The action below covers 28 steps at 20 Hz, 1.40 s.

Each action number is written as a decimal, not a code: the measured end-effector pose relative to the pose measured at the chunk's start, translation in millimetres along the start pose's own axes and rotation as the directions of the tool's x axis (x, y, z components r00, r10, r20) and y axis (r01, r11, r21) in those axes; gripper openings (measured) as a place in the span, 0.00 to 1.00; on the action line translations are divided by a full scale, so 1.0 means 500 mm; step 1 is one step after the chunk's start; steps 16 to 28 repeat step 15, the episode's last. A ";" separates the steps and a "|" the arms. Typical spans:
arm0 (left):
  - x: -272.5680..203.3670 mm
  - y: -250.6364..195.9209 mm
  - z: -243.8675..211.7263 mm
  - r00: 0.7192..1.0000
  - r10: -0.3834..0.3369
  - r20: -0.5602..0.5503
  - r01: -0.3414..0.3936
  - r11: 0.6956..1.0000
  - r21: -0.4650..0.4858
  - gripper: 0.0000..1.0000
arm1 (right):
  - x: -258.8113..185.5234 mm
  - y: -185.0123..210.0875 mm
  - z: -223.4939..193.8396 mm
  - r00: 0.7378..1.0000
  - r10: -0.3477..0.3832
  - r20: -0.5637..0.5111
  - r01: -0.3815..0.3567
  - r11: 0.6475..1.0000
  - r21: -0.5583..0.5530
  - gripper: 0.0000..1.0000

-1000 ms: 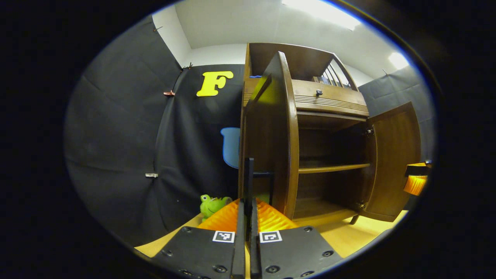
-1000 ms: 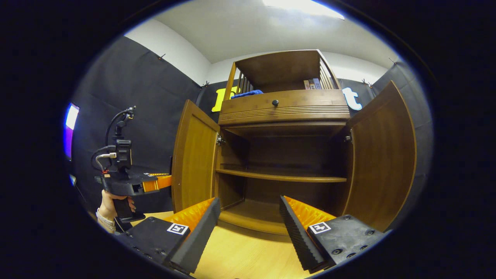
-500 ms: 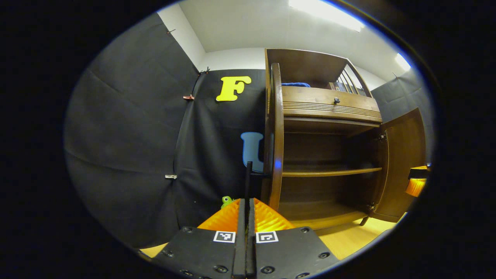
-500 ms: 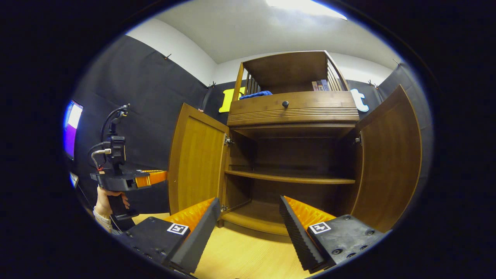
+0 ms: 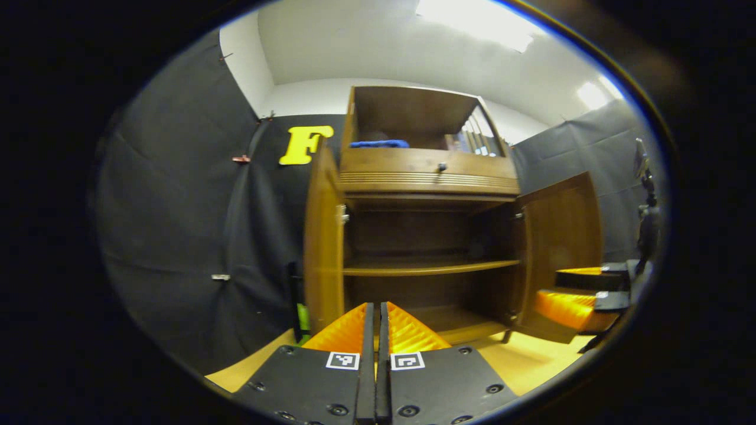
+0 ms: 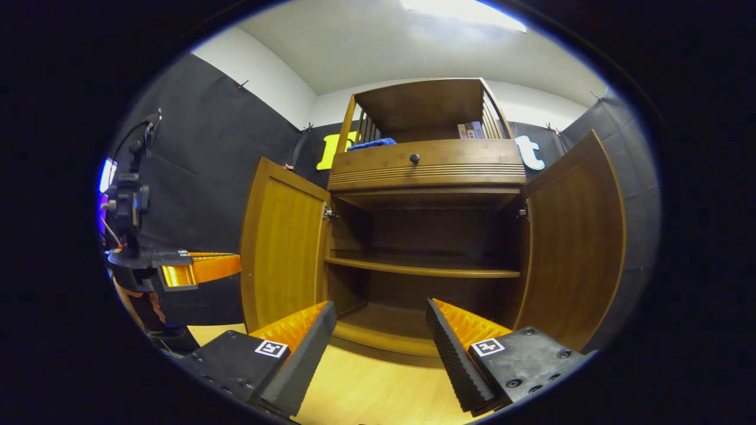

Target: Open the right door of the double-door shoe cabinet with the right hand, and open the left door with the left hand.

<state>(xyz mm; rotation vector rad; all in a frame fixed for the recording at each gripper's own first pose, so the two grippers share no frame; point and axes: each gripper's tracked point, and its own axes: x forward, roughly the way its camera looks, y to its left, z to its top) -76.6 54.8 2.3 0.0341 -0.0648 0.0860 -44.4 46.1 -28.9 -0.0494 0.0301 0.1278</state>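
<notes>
Since a second ago, the left gripper (image 5: 375, 330) has let go of the black handle on the left door (image 5: 323, 236) and drawn back, so the left gripper view now faces the open front of the shoe cabinet (image 5: 430, 177) rather than the door's edge. Its two fingers sit at the bottom centre of that view, pressed together with nothing between them. The left door stands swung wide at centre left, seen nearly edge-on; the right door (image 5: 558, 236) hangs open at centre right. At the right edge of this view the right gripper (image 5: 570, 295) shows, just in front of the right door.

From the right gripper view, the cabinet fills the middle of the frame, both doors open: the left door (image 6: 283, 242) at centre left, the right door (image 6: 576, 242) at centre right. Between them are a dark interior with one shelf (image 6: 422, 268), and above it a drawer (image 6: 426, 162) with a small dark knob. A blue cloth (image 6: 372, 143) and some books (image 6: 471, 130) lie on the top level. The right gripper (image 6: 381, 342) sits at the bottom centre, fingers spread wide apart and empty, over a pale wooden floor (image 6: 372, 389). At the left edge, the left gripper (image 6: 201, 268) hovers just beside the left door without touching it.
</notes>
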 end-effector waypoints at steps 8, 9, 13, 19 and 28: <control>0.021 -0.071 -0.004 0.996 -0.084 -0.016 0.084 0.996 0.017 0.95 | -0.032 -0.045 0.013 0.997 -0.074 0.012 0.074 0.997 -0.014 0.95; 0.024 -0.077 -0.006 0.996 -0.084 -0.018 0.085 0.996 0.020 0.97 | -0.034 -0.051 0.014 0.997 -0.080 0.012 0.081 0.997 -0.014 0.95; 0.031 -0.097 -0.006 0.995 -0.103 -0.010 0.103 0.995 0.015 0.95 | -0.039 -0.074 0.016 0.995 -0.101 0.013 0.101 0.995 -0.023 0.95; 0.035 -0.111 -0.004 0.993 -0.119 -0.010 0.120 0.993 0.008 0.95 | -0.045 -0.084 0.018 0.994 -0.107 0.015 0.107 0.994 -0.022 0.96; 0.035 -0.111 -0.004 0.993 -0.119 -0.010 0.120 0.993 0.008 0.95 | -0.045 -0.084 0.018 0.994 -0.107 0.015 0.107 0.994 -0.022 0.96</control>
